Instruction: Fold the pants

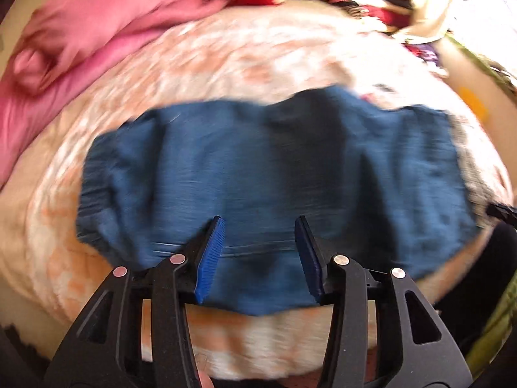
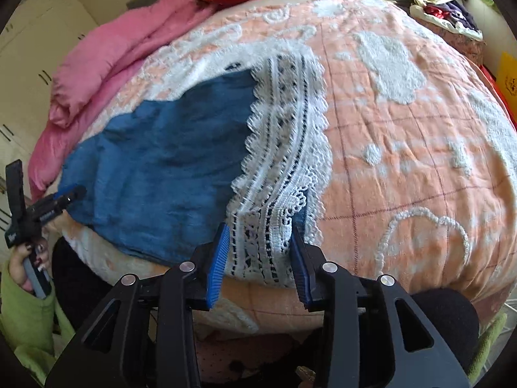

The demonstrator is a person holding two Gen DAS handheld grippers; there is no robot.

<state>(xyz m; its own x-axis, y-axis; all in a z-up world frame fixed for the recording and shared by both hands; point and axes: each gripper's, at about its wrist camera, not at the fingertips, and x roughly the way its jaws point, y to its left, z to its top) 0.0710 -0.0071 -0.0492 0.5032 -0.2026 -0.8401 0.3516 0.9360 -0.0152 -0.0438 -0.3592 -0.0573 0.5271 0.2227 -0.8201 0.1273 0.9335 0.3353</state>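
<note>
Blue pants (image 1: 274, 174) lie flat across the bed near its front edge; the left wrist view is blurred. In the right wrist view the pants (image 2: 161, 168) end in wide white lace hems (image 2: 284, 148). My left gripper (image 1: 258, 223) is open and empty, its fingers over the near edge of the blue cloth. It also shows at the left of the right wrist view (image 2: 69, 194), at the pants' left end. My right gripper (image 2: 260, 231) is open, its fingers on either side of the lace hem's near edge.
The bed has an orange and white bedspread (image 2: 404, 161). A pink quilt (image 2: 106, 64) lies bunched at the back left. A pile of mixed clothes (image 2: 436, 3) sits at the far edge. White cabinets (image 2: 35, 42) stand to the left.
</note>
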